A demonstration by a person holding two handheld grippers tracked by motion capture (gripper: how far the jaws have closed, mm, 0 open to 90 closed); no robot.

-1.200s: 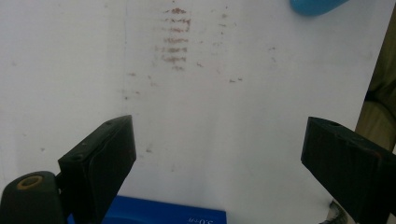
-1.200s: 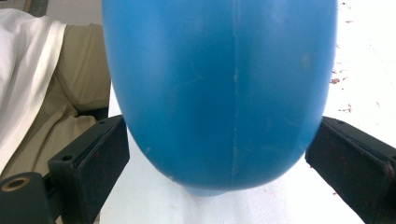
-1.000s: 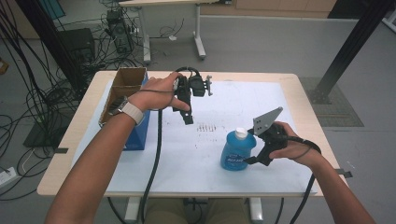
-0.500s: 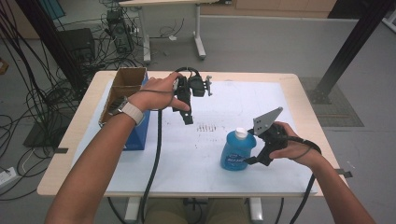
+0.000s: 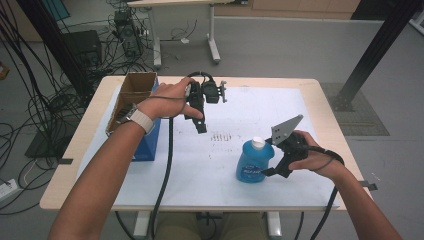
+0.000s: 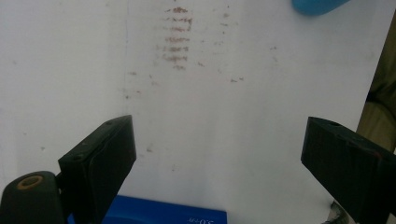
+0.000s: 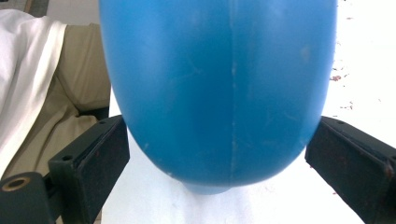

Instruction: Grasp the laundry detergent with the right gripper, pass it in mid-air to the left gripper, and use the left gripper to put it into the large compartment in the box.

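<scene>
Blue plastic bottle (image 5: 255, 162) bracketed by the right gripper (image 5: 270, 171) at the table's near side.

High view: the bottle stands upright, white cap (image 5: 258, 143) on, on the white sheet (image 5: 210, 165); the left gripper (image 5: 200, 122) hangs raised beside the cardboard box (image 5: 131, 95), well apart from the bottle. Left gripper view: the jaws stand wide apart over bare sheet, with the bottle's edge (image 6: 317, 5) far beyond the fingertips. Right gripper view: the bottle's body (image 7: 219, 88) sits between the spread fingers (image 7: 93, 158), both pads at its flanks; contact cannot be confirmed. Judged handling: smooth, rounded, likely slippery plastic, possibly heavy with liquid; grip at the widest part of the body.
</scene>
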